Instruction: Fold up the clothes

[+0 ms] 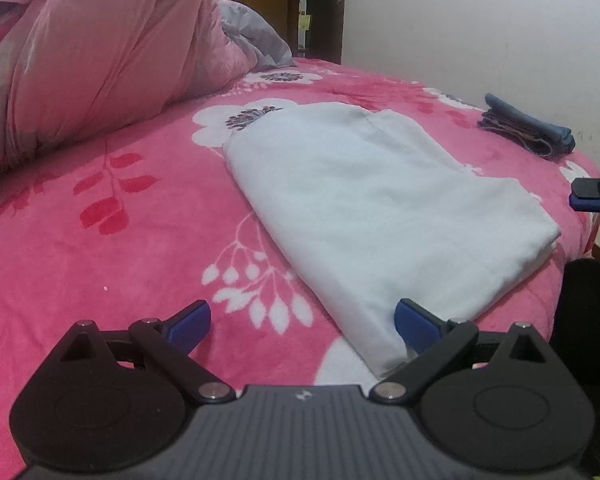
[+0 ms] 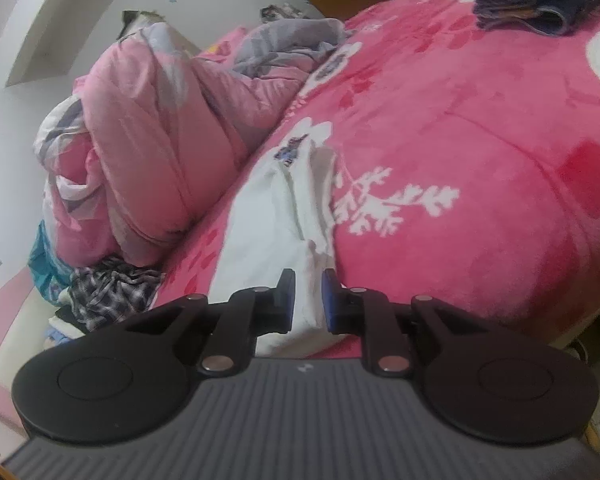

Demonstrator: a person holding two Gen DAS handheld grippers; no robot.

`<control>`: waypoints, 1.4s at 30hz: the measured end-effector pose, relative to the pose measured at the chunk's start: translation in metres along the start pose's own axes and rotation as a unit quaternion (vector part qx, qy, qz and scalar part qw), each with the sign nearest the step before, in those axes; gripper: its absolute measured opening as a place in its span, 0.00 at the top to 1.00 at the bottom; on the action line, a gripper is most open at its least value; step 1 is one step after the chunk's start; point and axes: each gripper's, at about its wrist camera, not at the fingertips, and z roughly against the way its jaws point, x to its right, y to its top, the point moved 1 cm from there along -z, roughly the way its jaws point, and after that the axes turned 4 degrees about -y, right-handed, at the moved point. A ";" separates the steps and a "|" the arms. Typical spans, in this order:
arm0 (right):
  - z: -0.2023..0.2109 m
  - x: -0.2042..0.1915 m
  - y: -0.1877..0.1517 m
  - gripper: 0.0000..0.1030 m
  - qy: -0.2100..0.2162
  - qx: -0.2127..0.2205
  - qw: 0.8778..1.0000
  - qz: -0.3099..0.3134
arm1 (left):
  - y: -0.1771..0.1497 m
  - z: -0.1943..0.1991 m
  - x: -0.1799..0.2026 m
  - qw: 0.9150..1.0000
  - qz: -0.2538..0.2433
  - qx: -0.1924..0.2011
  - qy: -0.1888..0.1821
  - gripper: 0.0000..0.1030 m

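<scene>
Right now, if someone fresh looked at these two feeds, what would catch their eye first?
Probably the pale folded garment lying flat in the middle of the bright pink floral blanket. The left gripper stands open at its near corner, while the right gripper is nearly closed around a white fold of it. Next, the bunched pink quilt heaped at the bed's far left, and the folded jeans at the far right edge by the wall.

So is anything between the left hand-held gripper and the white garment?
Nothing visible. The open left hand-held gripper sits right at the near corner of the white garment, with only pink blanket around.
</scene>
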 end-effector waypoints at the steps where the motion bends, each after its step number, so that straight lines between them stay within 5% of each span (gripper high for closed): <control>1: -0.001 0.000 0.000 0.86 0.002 0.000 1.000 0.003 | 0.000 0.000 0.000 1.000 0.001 -0.002 -0.001 0.04; 6: -0.005 -0.010 -0.006 0.86 0.024 -0.014 0.999 0.028 | 0.003 -0.003 -0.003 1.000 0.006 -0.013 -0.003 0.04; 11: -0.012 -0.010 -0.013 0.88 0.001 -0.018 0.999 0.049 | 0.002 -0.005 -0.005 1.000 0.016 -0.021 -0.003 0.03; 20: -0.022 -0.013 -0.008 0.93 0.057 0.005 0.997 0.047 | 0.003 -0.009 -0.004 0.999 0.008 -0.032 0.004 0.02; 27: -0.058 0.005 -0.033 0.93 0.028 -0.058 0.998 0.025 | 0.003 -0.011 -0.008 0.999 0.010 -0.037 -0.006 0.02; 42: -0.054 0.007 -0.013 0.91 0.043 -0.034 0.998 0.015 | 0.006 -0.012 -0.013 0.999 0.020 -0.040 -0.018 0.01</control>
